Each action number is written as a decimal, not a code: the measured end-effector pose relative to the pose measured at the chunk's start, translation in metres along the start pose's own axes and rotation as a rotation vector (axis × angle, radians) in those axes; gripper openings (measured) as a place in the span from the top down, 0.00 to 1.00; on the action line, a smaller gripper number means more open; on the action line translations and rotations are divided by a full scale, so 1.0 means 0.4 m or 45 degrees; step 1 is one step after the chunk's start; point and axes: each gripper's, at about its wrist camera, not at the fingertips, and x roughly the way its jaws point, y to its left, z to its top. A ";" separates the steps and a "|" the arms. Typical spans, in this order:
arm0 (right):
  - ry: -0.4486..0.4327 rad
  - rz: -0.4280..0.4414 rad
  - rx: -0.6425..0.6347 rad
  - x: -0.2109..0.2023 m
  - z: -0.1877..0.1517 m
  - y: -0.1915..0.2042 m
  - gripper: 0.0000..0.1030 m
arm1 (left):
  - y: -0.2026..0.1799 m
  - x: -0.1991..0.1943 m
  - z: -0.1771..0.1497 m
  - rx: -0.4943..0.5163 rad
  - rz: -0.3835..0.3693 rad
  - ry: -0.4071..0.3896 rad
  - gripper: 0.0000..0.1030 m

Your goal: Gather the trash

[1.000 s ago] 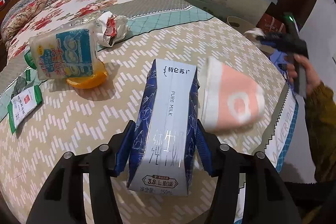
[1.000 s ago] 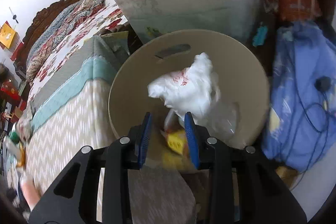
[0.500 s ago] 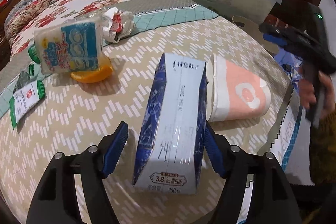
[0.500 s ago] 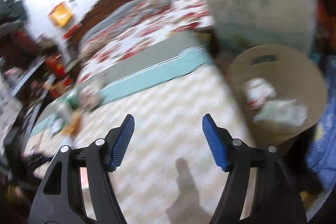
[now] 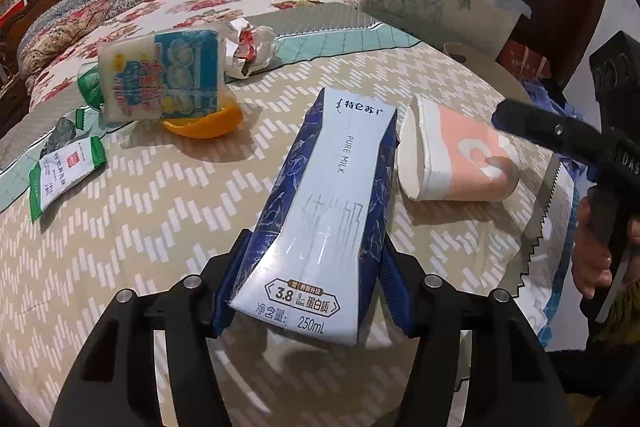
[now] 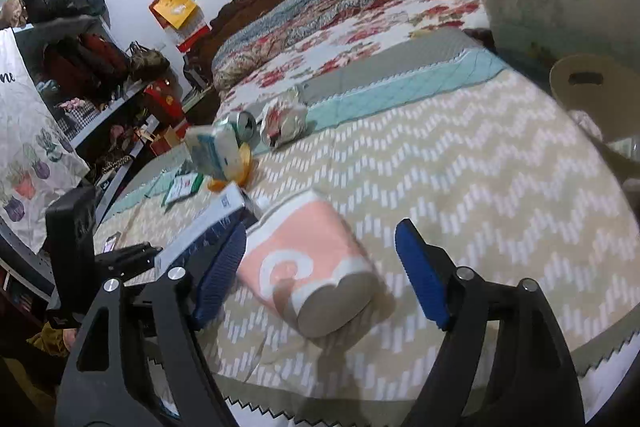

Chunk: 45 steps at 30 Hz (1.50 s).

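Left gripper (image 5: 306, 285): jaws clamped on carton (image 5: 326, 215), near counter (image 5: 120, 227) edge | Right gripper (image 6: 320, 279): jaws wide around cup (image 6: 310, 265) | Centre cup, close gently to avoid crushing.

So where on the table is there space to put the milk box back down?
The widest bare patch of tablecloth lies beyond the paper cup, toward the bin. Another lies left of the milk carton, in front of the green sachet. It is crowded around the tissue pack and orange peel.
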 end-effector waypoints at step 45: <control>0.182 0.063 -0.271 0.017 -0.110 0.146 0.18 | 0.051 -0.020 -0.009 -0.107 -0.021 -0.042 0.50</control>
